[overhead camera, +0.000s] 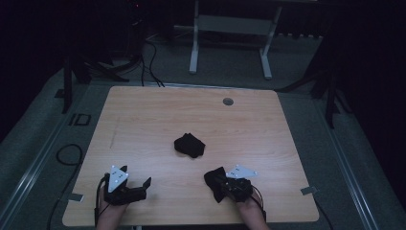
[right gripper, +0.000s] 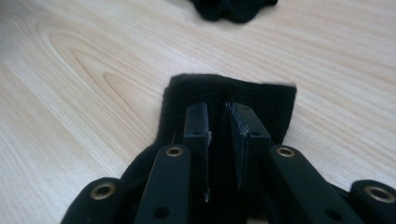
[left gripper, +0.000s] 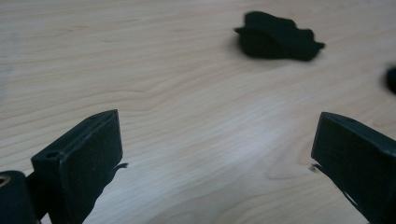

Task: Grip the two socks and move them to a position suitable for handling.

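Two black socks lie on the table [overhead camera: 143, 110]. My right gripper [right gripper: 218, 122] is clamped on one sock [right gripper: 233, 93]. The other sock [overhead camera: 189, 145] sits bunched beyond it, and my left gripper [left gripper: 215, 154] hangs spread wide, holding nothing.

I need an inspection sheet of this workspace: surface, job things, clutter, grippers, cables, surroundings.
Surface: wooden table, round grommet hole near far edge.
Job's things: crumpled black cloth mid-table; second black cloth at the right gripper.
Clutter: nothing seen.
Grippers: left gripper open, above bare wood; right gripper shut on the second black cloth.
Cables: black cable loop on floor, left of table.
Surroundings: dark room; white desk frame beyond.
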A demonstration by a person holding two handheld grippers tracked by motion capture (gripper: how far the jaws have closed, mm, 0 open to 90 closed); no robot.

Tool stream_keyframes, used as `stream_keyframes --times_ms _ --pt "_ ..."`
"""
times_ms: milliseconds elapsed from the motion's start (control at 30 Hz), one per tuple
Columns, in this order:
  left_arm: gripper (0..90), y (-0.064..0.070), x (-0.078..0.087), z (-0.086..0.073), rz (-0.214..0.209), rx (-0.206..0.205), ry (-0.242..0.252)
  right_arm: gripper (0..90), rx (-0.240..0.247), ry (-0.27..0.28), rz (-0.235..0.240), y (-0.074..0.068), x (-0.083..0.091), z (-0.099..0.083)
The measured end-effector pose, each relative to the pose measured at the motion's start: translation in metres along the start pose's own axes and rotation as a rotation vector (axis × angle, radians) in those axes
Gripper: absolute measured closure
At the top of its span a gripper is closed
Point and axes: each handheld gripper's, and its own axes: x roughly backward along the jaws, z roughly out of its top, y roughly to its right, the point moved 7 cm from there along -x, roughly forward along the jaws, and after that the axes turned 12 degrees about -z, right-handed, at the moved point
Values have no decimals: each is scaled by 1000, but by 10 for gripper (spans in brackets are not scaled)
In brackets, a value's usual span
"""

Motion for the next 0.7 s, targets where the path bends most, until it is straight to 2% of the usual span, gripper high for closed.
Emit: stream_keyframes --times_ms 133,200,233,300,367,400,433,467,533,600,700 --pt "21 11 -7 2 -44 5 -9 745 -18 -1 -2 1 -2 -1" --pt "21 15 -10 3 -63 10 -11 662 -36 -13 9 1 0 0" --pt "21 19 -11 4 -78 15 -9 610 -47 -1 20 2 4 2" --pt "22 27 -16 7 -113 19 -12 513 -40 48 1 5 16 13" --pt "68 38 -22 11 -147 24 -18 425 -45 75 9 10 26 24" --pt "68 48 -29 15 -185 10 -33 375 -42 68 30 12 29 28" --pt "70 51 -31 16 -196 5 -39 359 -20 46 39 13 29 30" --pt "77 60 -37 19 -225 -15 -49 348 -17 38 40 14 28 29" --pt "155 73 -47 22 -260 -40 -73 313 -17 5 57 13 23 24" --pt "155 87 -59 25 -312 -61 -104 300 -4 -36 64 10 14 15" --pt "184 103 -75 26 -358 -110 -158 300 12 -78 64 6 2 2"
